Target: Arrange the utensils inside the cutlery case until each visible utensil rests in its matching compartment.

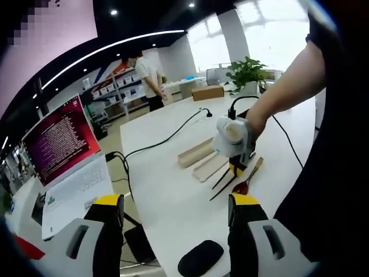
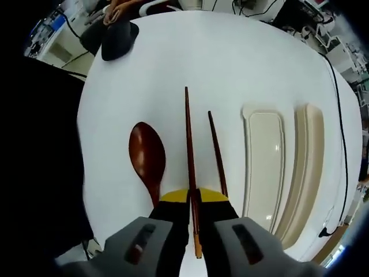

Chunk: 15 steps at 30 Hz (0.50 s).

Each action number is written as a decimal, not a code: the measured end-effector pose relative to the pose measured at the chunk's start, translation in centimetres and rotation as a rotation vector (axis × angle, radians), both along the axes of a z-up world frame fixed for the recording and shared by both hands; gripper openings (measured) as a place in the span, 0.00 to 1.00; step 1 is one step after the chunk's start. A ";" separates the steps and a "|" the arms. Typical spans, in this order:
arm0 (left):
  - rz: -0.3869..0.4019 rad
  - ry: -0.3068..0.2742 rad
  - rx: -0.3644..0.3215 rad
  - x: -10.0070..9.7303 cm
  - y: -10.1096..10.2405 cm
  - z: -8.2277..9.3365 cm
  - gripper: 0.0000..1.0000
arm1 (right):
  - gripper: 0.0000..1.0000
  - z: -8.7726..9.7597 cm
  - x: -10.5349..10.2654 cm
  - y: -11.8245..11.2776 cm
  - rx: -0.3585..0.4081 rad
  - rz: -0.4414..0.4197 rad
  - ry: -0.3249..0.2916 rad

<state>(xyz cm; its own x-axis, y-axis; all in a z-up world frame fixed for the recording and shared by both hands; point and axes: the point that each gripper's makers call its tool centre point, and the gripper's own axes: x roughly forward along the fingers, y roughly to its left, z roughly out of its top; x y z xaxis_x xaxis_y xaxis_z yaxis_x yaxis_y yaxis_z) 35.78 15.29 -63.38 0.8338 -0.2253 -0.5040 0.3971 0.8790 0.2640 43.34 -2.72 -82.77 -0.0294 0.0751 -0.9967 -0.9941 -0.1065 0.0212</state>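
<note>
Currently, taking the clamped chopstick [image 2: 189, 150] as reference: the spoon [image 2: 147, 156] lies just left of it on the table [image 2: 230, 57]. The right gripper [image 2: 194, 199] has its jaws closed on this chopstick, probably for transfer. A second chopstick [image 2: 217, 151] lies just right, then the cutlery case [image 2: 264, 167] and its lid [image 2: 308, 173]. The left gripper [image 1: 176, 208] hovers with jaws apart, holding nothing.

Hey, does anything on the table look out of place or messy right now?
The utensils are outside the open cutlery case. The spoon and one chopstick lie loose on the white table beside it, and the two chopsticks are split up: the right gripper is shut on the other chopstick.
</note>
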 end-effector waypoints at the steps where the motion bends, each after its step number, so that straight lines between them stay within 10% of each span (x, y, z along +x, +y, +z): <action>1: -0.001 -0.002 0.001 0.0 0.0 0.0 0.75 | 0.01 0.0 0.0 0.0 0.003 -0.005 0.004; 15: -0.008 0.004 -0.003 0.3 -0.5 -0.3 0.75 | 0.01 0.3 -0.1 -0.1 0.027 -0.031 0.031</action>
